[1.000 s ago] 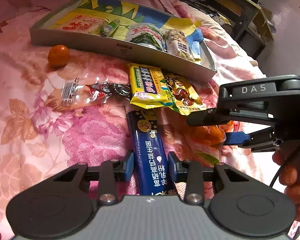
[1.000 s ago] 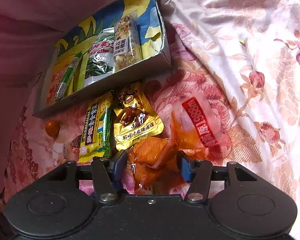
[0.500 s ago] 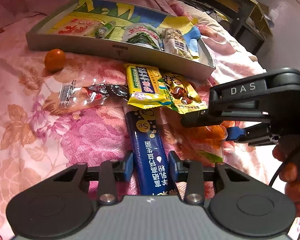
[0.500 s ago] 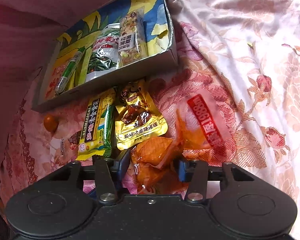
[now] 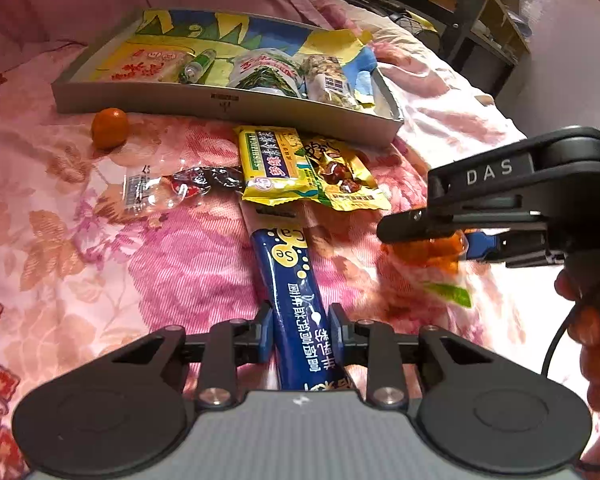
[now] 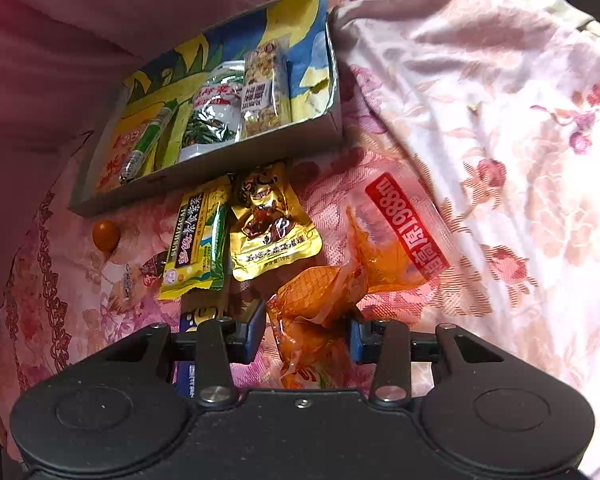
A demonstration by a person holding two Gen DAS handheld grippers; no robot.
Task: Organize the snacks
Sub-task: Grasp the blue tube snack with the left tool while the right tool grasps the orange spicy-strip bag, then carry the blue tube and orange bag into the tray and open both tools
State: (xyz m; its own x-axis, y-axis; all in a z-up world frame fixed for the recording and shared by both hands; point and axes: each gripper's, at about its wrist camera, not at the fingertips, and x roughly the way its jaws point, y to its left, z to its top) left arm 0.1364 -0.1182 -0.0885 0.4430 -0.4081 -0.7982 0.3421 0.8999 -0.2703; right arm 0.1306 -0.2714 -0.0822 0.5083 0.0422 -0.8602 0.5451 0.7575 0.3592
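Note:
A long blue stick pack (image 5: 292, 280) lies on the flowered bedspread, pointing away from me. My left gripper (image 5: 300, 334) straddles its near end, jaws closing, both pads touching its sides. In the right wrist view an orange crinkled packet (image 6: 316, 292) with a red-labelled clear end sits between the closing jaws of my right gripper (image 6: 308, 334), pinched by both pads. From the left wrist, the right gripper (image 5: 428, 240) holds the orange packet (image 5: 424, 248) slightly off the bedspread. The grey snack box (image 5: 220, 102) lies beyond.
A yellow-green pack (image 5: 272, 164) and a gold pack (image 5: 340, 172) lie in front of the box wall (image 6: 204, 176). A clear wrapper with dark contents (image 5: 176, 188) and a small orange fruit (image 5: 109, 127) lie left. Several snacks fill the box. A hand grips the right tool.
The right jaws have drawn in onto the orange packet, which has risen slightly off the bedspread. The left jaws have narrowed onto the blue stick pack.

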